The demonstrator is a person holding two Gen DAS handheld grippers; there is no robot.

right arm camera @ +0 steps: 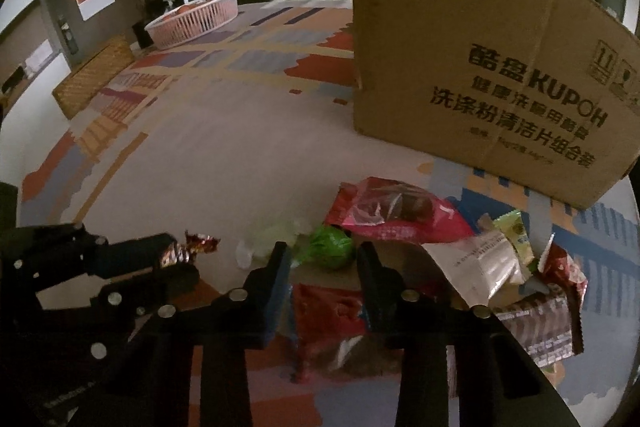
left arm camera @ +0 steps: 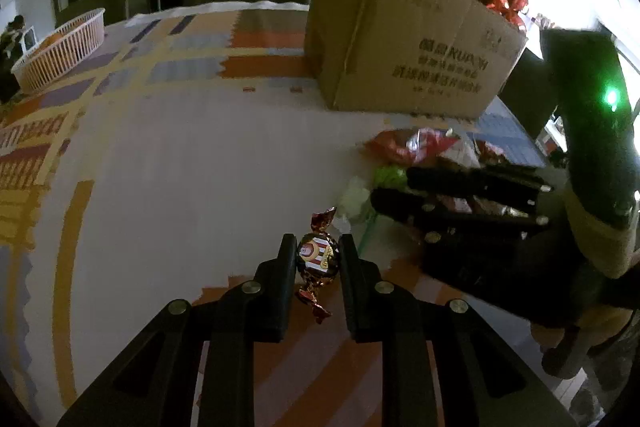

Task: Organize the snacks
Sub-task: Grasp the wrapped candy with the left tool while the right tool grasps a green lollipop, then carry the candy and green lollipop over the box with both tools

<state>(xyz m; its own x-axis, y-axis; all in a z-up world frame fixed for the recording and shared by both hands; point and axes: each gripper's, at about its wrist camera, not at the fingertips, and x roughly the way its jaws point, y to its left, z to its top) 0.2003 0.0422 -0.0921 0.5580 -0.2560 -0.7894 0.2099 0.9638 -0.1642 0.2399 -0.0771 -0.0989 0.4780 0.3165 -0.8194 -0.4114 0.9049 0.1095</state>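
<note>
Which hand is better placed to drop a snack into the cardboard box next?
Left. The left tool is shut on the wrapped candy, ready to carry to the cardboard box. The right tool straddles a red packet, not clearly gripping.

I see a wrapped candy (left arm camera: 317, 259) in glossy, crinkled foil, twisted at both ends. My left gripper (left arm camera: 316, 261) and right gripper (right arm camera: 324, 267) look like matt black plastic with shiny metal rivets. The cardboard box (right arm camera: 480, 75) is dull brown, creased paperboard. The tablecloth (left arm camera: 200, 147) looks smooth and matt. The snack packets (right arm camera: 392, 211) are shiny plastic film, and the basket (left arm camera: 60, 53) at the table's far edge is slatted white plastic.
</note>
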